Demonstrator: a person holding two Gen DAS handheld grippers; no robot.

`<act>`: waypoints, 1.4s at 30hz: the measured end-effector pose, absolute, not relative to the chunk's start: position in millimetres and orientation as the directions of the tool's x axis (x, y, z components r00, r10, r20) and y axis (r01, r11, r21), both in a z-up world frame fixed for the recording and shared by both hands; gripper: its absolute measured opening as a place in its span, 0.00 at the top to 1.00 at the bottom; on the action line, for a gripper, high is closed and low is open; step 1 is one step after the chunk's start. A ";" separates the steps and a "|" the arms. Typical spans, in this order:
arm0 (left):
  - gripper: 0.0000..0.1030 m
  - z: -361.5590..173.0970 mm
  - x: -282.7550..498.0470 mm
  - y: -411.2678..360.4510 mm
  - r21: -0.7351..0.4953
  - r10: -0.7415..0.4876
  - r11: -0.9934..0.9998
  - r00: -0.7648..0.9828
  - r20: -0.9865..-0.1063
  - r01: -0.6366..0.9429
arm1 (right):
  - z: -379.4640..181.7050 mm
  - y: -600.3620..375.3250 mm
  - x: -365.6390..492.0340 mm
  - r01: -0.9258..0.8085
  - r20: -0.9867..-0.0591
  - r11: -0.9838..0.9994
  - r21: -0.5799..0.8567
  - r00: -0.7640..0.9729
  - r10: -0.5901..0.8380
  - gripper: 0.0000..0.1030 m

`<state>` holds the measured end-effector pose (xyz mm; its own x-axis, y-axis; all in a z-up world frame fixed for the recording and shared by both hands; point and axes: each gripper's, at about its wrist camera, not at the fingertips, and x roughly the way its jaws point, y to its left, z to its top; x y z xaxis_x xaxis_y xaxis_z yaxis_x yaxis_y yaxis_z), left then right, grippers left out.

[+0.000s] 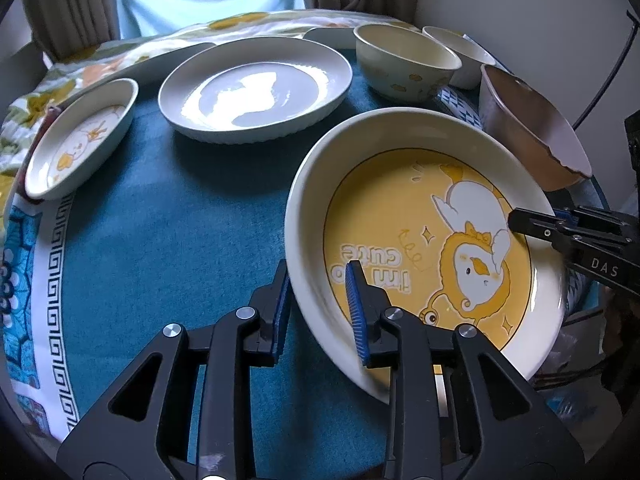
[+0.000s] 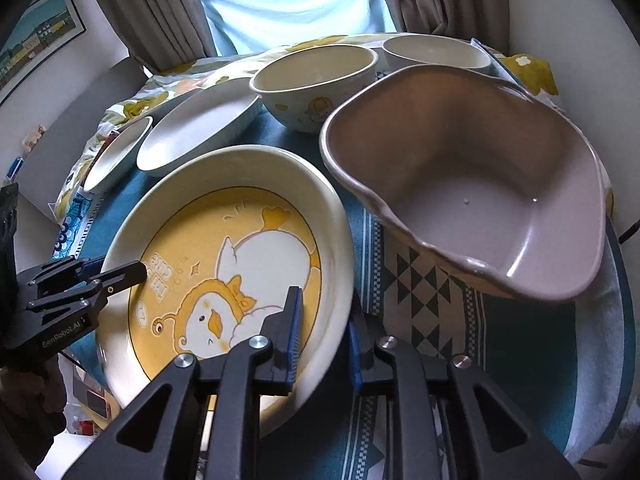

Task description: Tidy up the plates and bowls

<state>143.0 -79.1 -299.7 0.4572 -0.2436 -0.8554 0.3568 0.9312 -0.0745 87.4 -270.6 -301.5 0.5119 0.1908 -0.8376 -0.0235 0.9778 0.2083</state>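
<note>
Grip shared on yellow duck plate [image 1: 400, 208]: pinched narrow at one rim by left gripper [image 1: 318, 276], clamped nearly shut on opposite rim by right gripper [image 2: 325, 308]. Held low over teal cloth [image 1: 180, 220], just beside mauve bowl [image 2: 480, 184]; touching cloth or not, unclear. Risked slipping off glazed rim through uneven loosening, then tipping against mauve bowl.

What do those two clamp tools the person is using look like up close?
Both are matte black. The left gripper and the right gripper each have two flat linkage arms with triangular cut-outs, joined by round silver pivot bolts. The fingers carry ribbed blue pads. Small white lettering is printed on the sides. No sleeves or cables on the grippers show clearly.
</note>
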 end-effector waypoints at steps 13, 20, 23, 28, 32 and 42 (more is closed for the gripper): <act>0.70 -237.3 125.2 -54.0 -0.109 -0.229 0.958 0.477 -0.848 0.266 | -229.7 -272.4 41.5 -0.019 -0.784 0.970 0.243 0.584 0.208 0.82; 0.00 -131.1 105.7 -41.6 -0.033 -0.182 0.975 0.709 -0.681 0.218 | -143.9 -234.7 48.0 -0.120 -0.670 0.985 0.122 0.722 0.171 0.26; 0.00 -107.7 111.9 -36.8 0.016 -0.164 0.974 0.746 -0.645 0.227 | -128.5 -226.5 55.1 -0.150 -0.624 0.978 0.142 0.754 0.207 0.00; 0.00 -96.4 148.1 -25.1 0.064 -0.147 0.966 0.738 -0.658 0.250 | -122.9 -212.7 79.4 -0.144 -0.608 0.975 0.170 0.763 0.219 0.00; 0.00 -98.3 196.7 -6.6 0.034 -0.189 0.956 0.701 -0.688 0.291 | -126.8 -193.8 112.5 -0.124 -0.685 0.984 0.129 0.707 0.179 0.00; 0.00 -161.3 328.0 15.9 -0.064 -0.317 0.876 0.470 -0.824 0.478 | -184.9 -173.9 197.2 0.088 -0.806 0.977 0.193 0.582 0.107 0.00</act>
